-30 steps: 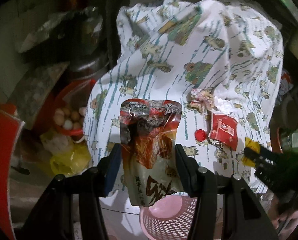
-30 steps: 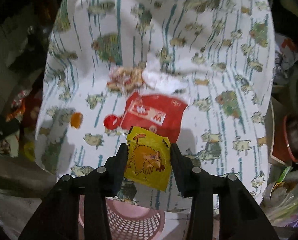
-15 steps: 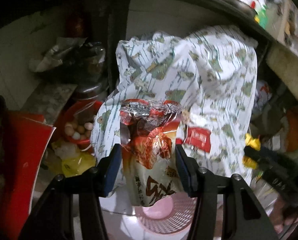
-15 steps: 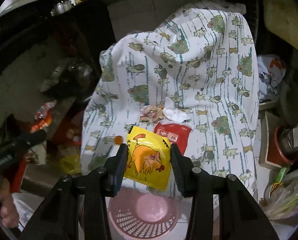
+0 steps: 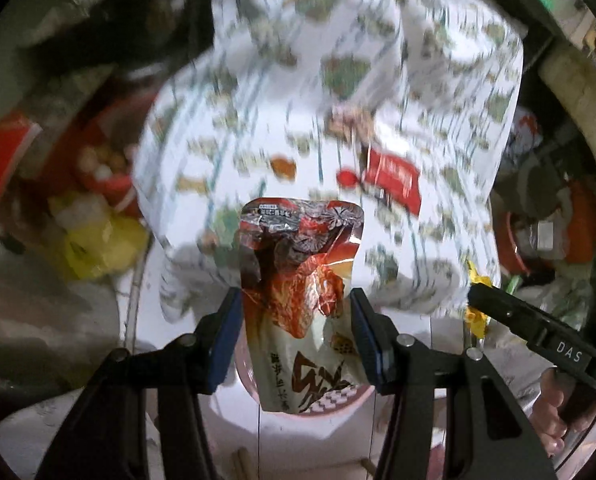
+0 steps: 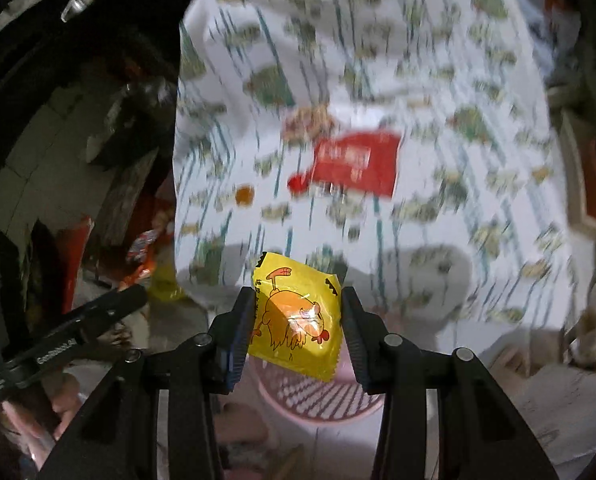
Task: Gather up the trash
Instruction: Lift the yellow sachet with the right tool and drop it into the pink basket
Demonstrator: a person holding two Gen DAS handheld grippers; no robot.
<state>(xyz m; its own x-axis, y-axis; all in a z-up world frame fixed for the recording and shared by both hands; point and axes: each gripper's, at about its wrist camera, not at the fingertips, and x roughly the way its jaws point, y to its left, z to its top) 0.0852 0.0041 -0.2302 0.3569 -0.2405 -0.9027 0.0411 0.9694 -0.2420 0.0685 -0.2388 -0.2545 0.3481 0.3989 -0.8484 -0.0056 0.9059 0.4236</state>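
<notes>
Both views now blur with motion. The left gripper [image 5: 296,312], carrying the red snack pouch [image 5: 300,280], has swung back over the pink basket [image 5: 298,404] at the near edge of the cloth-covered table [image 5: 438,80]. The right gripper [image 6: 296,320], carrying the yellow packet [image 6: 296,316], has moved closer to the table, with the basket directly beneath.

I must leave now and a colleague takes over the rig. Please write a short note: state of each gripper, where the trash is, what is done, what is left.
Left gripper: shut on the red-and-white printed snack pouch.
Right gripper: shut on the yellow chicken-print sachet.
Both hang above the pink perforated plastic basket, nothing dropped in yet.
Left on the patterned white cloth: flat red packet, small red cap, orange bit, crumpled wrapper.
</notes>
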